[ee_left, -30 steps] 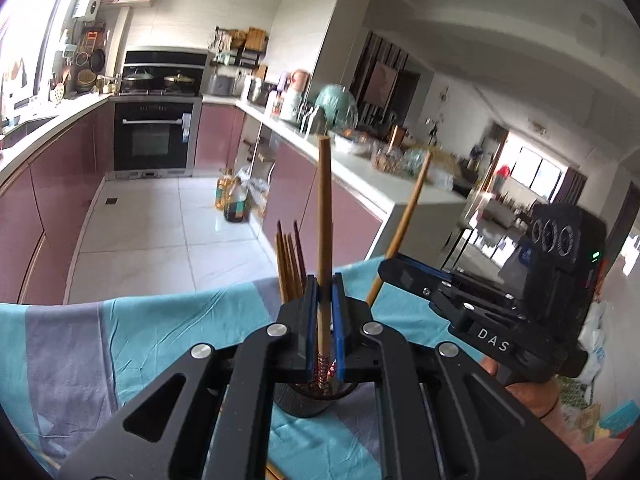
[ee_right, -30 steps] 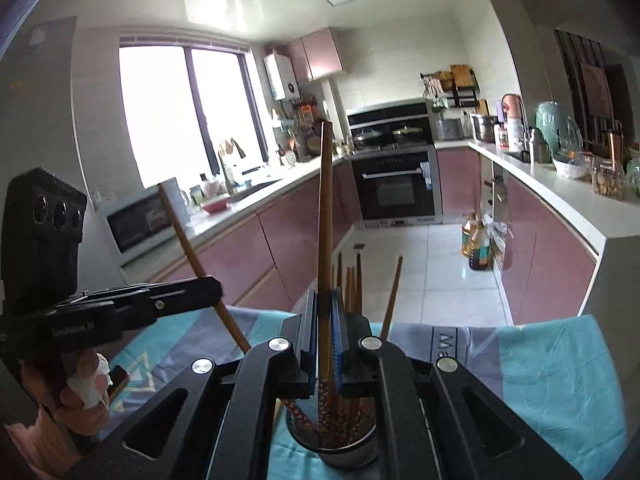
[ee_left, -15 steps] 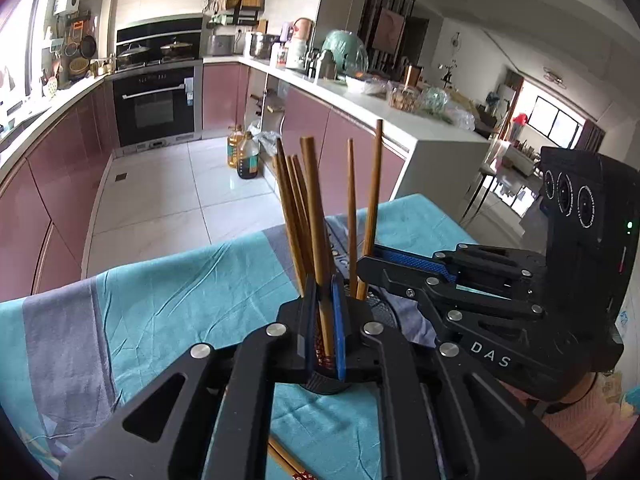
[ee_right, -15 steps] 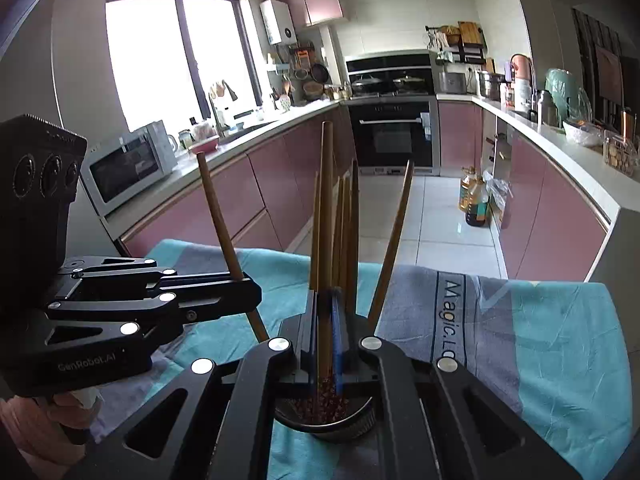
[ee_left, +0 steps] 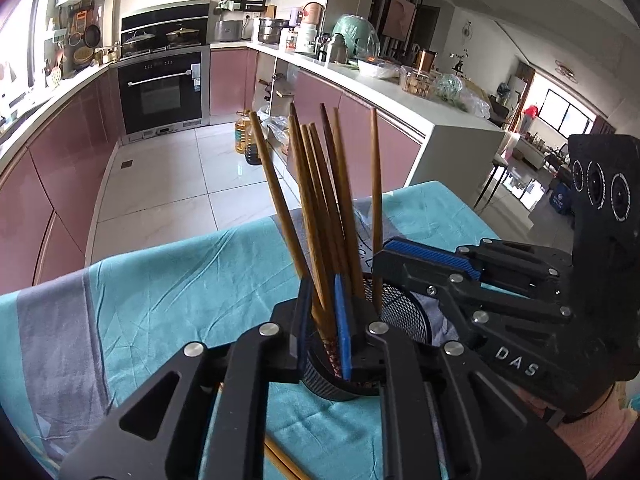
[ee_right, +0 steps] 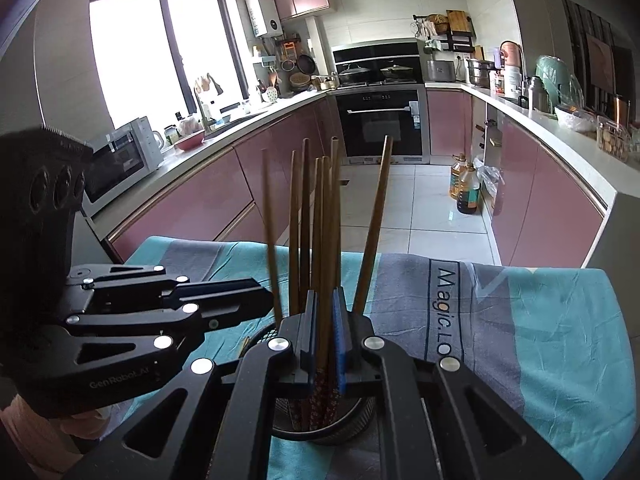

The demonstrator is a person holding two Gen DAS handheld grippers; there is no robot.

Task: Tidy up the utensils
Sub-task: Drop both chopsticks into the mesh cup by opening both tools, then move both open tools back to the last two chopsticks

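Observation:
A black mesh utensil holder (ee_left: pixel 404 312) stands on the teal and grey cloth, with several brown chopsticks upright in it. My left gripper (ee_left: pixel 322 320) is over the holder's near rim, its blue pads slightly apart around one chopstick (ee_left: pixel 316 248) that stands in the holder. My right gripper (ee_right: pixel 325 332) is on the other side of the same holder (ee_right: pixel 352 420), pads slightly apart around another chopstick (ee_right: pixel 326 240). Each gripper shows in the other's view: the right one (ee_left: pixel 394 258), the left one (ee_right: pixel 256 300).
The teal and grey cloth (ee_left: pixel 168 288) covers the table; it also shows in the right wrist view (ee_right: pixel 540 320). Two loose chopsticks (ee_left: pixel 280 460) lie on it under my left gripper. Beyond the table edge are the tiled floor, pink cabinets and oven.
Both grippers came down from above with a chopstick each and lowered them into the holder. The pads have eased apart and the chopsticks now stand among the others.

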